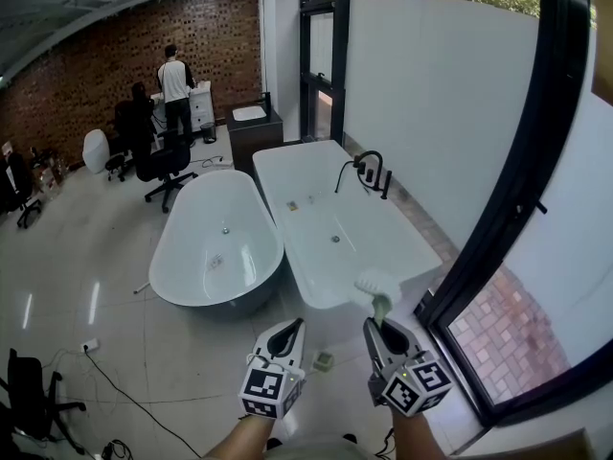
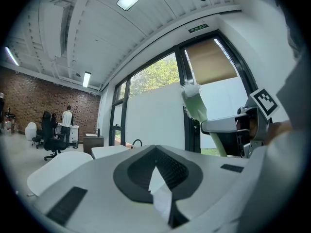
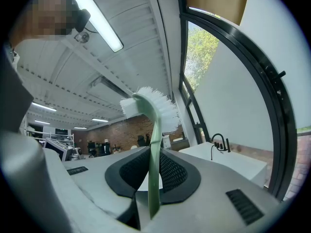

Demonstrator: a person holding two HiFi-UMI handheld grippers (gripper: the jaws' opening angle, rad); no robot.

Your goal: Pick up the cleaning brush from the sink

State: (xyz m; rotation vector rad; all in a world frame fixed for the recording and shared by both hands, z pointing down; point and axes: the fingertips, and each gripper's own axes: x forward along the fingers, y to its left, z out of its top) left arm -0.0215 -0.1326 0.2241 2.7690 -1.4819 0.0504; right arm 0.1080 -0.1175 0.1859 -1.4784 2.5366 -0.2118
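Right gripper view: right gripper [image 3: 154, 153] clamps the brush [image 3: 151, 107] by its handle, bristles ahead of the jaws; left gripper [image 1: 285, 336] closed, empty.

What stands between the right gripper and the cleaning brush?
Nothing visible does: the right gripper is closed on the cleaning brush, gripping its green handle with the white bristle head sticking out beyond the jaws.

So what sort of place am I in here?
Probably a bathroom-fixture showroom sharing an office: an oval bathtub, a rectangular bathtub, a basin cabinet behind them, office chairs by the brick wall.
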